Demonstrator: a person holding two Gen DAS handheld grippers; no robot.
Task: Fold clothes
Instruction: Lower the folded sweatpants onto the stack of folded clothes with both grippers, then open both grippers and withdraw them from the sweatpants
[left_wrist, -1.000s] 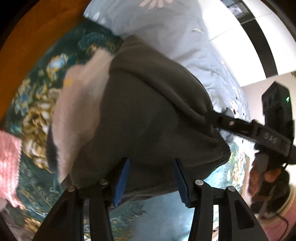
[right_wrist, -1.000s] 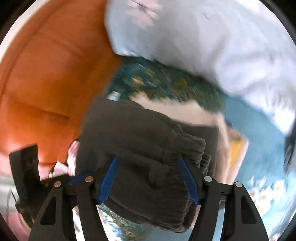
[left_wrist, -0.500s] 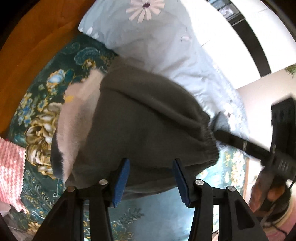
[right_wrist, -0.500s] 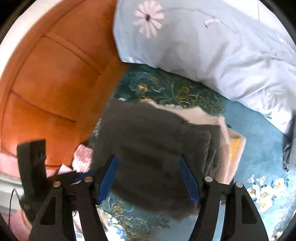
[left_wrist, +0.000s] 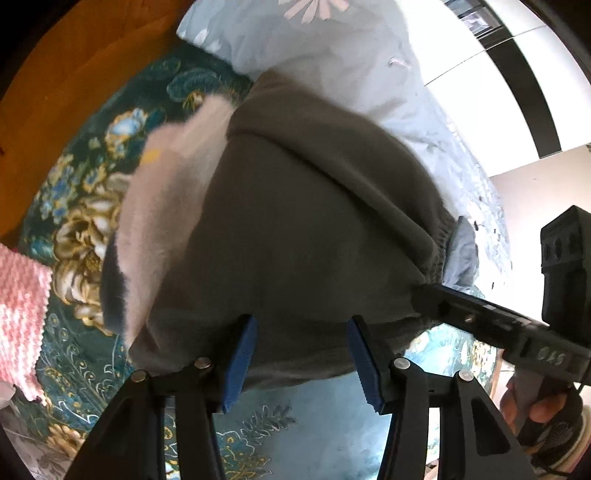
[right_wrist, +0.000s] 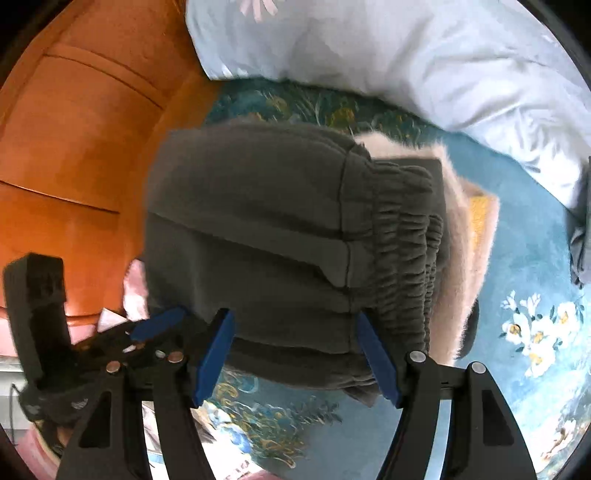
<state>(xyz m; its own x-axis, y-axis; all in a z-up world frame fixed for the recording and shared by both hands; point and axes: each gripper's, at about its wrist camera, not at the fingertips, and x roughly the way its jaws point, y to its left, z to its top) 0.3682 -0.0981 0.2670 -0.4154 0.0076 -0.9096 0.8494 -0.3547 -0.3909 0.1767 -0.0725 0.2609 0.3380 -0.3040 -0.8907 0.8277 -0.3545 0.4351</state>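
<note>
Jaws apart over grey trousers (left_wrist: 306, 229) — pale quilt (right_wrist: 388, 55) behind, pink knit (left_wrist: 20, 295) beside.

Floral teal bedspread (left_wrist: 92, 229), pale blue pillow (right_wrist: 369, 44), orange wooden headboard (right_wrist: 74, 129).

bed: teal floral bedspread (left_wrist: 92, 229) lower left | pale blue duvet (right_wrist: 388, 48) top | orange wooden headboard (right_wrist: 74, 129) left | bright window (left_wrist: 517, 74) upper right
</note>
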